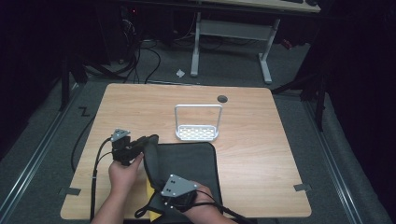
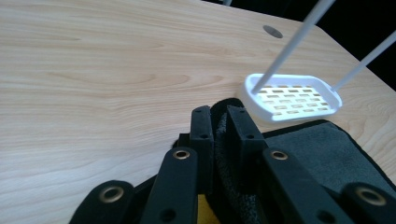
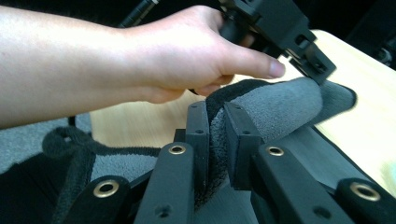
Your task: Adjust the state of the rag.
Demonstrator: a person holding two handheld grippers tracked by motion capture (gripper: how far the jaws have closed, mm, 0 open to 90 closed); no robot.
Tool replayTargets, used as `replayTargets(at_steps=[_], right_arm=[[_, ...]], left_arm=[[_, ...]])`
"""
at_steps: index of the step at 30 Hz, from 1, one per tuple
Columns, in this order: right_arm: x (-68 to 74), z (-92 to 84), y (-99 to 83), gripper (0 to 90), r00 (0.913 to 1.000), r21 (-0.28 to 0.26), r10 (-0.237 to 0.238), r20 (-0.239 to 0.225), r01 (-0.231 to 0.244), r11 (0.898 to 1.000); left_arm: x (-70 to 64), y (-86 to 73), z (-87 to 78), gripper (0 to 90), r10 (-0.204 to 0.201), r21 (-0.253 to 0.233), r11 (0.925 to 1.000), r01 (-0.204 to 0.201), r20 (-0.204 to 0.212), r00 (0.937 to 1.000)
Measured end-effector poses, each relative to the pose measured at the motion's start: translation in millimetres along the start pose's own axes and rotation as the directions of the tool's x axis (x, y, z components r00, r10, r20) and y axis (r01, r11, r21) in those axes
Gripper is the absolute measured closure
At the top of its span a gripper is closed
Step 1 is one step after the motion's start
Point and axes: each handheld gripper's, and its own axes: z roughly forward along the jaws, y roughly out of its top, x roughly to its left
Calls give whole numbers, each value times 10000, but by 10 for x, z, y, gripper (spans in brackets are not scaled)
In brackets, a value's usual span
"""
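- On the near half of the wooden table (image 1: 261,154): dark grey cloth (image 1: 187,161), left edge lifted.
- Left gripper (image 2: 219,121): clamped on that raised edge.
- Right gripper (image 3: 215,126): pinching the same fold, nearer the person.
- Just beyond: white rack (image 1: 197,132).

Left forearm enters from bottom edge, hand (image 1: 122,173) wrapped round left gripper (image 1: 148,141) at near-left of table; gripper points right, 2 jaws nearly together, pads pinching dark cloth (image 1: 187,161) edge. Right hand (image 1: 201,201) at near edge, right of left, holding right gripper (image 1: 158,173); jaws narrow, clamped on same cloth's raised fold.
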Motion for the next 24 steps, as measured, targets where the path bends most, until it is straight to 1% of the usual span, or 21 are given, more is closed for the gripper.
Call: replayTargets(at_steps=[1,2,3,4,6,7,8,9,10,11,14,16,17,18,19,20,21,22,23,24], right_arm=[[0,0,0,818,10000,0,0,0,0,10000],[-57,-100,-89,818,9998,26,139,163,-139,9999],[-73,-128,-116,818,9997,27,163,206,-164,9999],[-73,-128,-116,818,9997,27,163,206,-164,9999],[-114,-219,-197,818,9990,37,254,375,-255,9997],[-149,-293,-261,819,9981,52,341,517,-345,9994],[-171,-335,-297,819,9976,60,356,599,-361,9993],[-193,-377,-328,818,9968,74,434,669,-440,9990],[-215,-420,-357,818,9958,104,524,747,-533,9985],[-240,-457,-386,819,9951,94,568,811,-577,9983],[-291,-538,-473,820,9927,250,713,973,-740,9969],[-317,-558,-534,820,9907,389,852,1059,-898,9952],[-327,-564,-559,820,9901,424,911,1071,-961,9945],[-332,-568,-577,819,9898,467,930,1083,-985,9940],[-332,-568,-577,819,9898,467,930,1083,-985,9940],[-335,-564,-590,820,9898,464,928,1079,-982,9941],[-335,-564,-590,820,9898,464,928,1079,-982,9941],[-332,-558,-590,820,9903,477,883,1075,-938,9944],[-320,-540,-588,819,9906,496,886,1039,-942,9943],[-311,-532,-590,820,9910,557,861,1026,-922,9942]], left_arm=[[0,0,0,817,0,0,10000,0,0,10000],[-99,-4,60,818,129,56,9999,-129,49,9999],[-149,-4,89,820,192,85,9998,-192,84,9998],[-149,-4,89,822,192,85,9998,-192,84,9998],[-265,2,149,825,362,101,9993,-364,166,9992],[-349,7,194,832,388,63,9992,-389,260,9989],[-349,7,194,841,388,63,9992,-389,260,9989],[-446,11,249,873,544,57,9985,-547,342,9979],[-490,13,283,882,590,109,9982,-595,401,9974],[-532,12,321,884,620,182,9978,-630,498,9968],[-632,-12,439,889,810,444,9955,-838,607,9949],[-660,-22,489,887,702,552,9957,-744,741,9948],[-680,-23,509,870,657,649,9953,-714,863,9941],[-711,-23,519,860,790,675,9941,-852,891,9929],[-711,-23,519,851,790,675,9941,-852,891,9929],[-769,-12,530,825,783,743,9934,-873,1161,9901],[-769,-12,530,780,783,743,9934,-873,1161,9901],[-795,2,541,780,691,835,9932,-816,1438,9872],[-869,25,564,651,837,921,9909,-981,1496,9852],[-897,36,575,612,855,889,9909,-1005,1594,9835]])
